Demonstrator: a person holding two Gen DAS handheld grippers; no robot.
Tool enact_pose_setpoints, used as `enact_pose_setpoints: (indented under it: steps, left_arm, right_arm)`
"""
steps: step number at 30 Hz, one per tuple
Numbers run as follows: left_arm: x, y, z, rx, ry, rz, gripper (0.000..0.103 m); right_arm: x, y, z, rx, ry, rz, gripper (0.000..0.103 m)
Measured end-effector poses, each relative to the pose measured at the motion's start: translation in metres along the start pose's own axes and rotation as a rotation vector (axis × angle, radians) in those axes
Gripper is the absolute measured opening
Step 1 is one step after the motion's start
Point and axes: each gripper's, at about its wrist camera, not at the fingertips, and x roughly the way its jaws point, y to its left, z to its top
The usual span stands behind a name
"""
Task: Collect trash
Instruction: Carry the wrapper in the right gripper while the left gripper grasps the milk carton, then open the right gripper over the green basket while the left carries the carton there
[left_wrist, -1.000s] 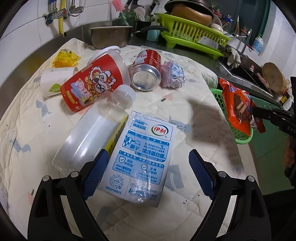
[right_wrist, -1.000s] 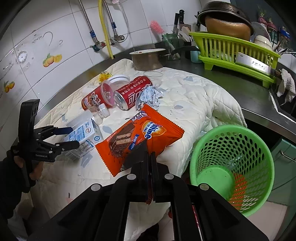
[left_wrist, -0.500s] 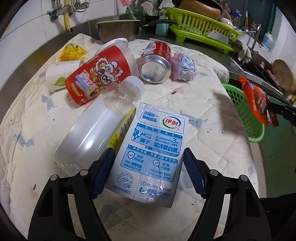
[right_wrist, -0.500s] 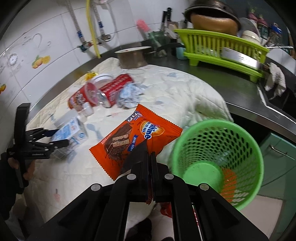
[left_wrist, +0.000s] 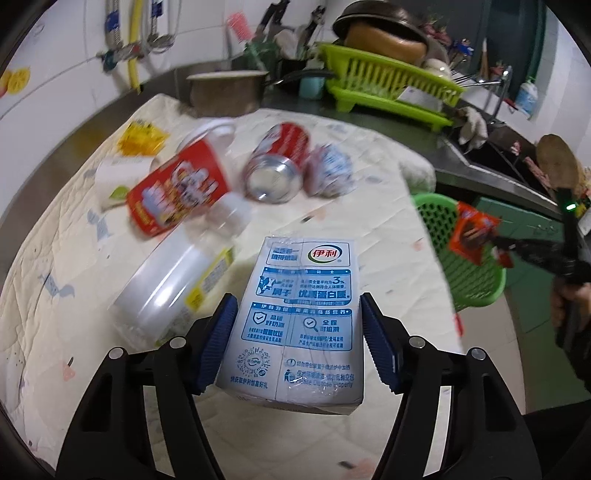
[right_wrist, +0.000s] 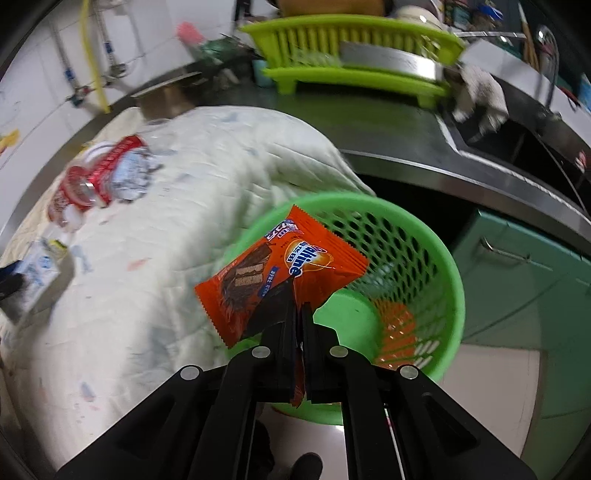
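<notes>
Milk carton (left_wrist: 301, 314) lengthwise between pads (left_wrist: 218, 341), seemingly.

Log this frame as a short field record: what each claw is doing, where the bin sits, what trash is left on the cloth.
left claw: straddling the white-and-blue milk carton, pads close to its sides; contact unclear
right claw: shut on the orange snack wrapper, held above the green mesh plastic basket
basket: beside the cloth-covered counter's edge, something orange inside
left on the quilted cream cloth: clear plastic bottle, red snack cup, red drink can, crumpled paper ball, white paper cup, yellow wrapper
</notes>
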Motion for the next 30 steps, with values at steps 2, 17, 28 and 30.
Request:
enact_pose_setpoints:
  steps: [2,17,28,30]
  left_arm:
    - [-0.002,-0.009,0.006,0.003,-0.012,-0.018,0.066]
    - [0.044,-0.129,0.062,0.118,0.012,-0.206,0.065]
    - [0.126,-0.212,0.071,0.178,0.165,-0.237,0.065]
    - [0.141,-0.224,0.069,0.175,0.200,-0.238,0.066]
  right_arm:
    - [0.008,-0.009,-0.002,0.015,0.010,-0.020,0.006]
    - [0.004,-0.058,-0.020,0.130,0.000,-0.049,0.038]
    - [-0.052,-0.082,-0.031,0.184,-0.102,-0.063,0.059]
    - [-0.058,-0.083,-0.034,0.187,-0.112,-0.064,0.060]
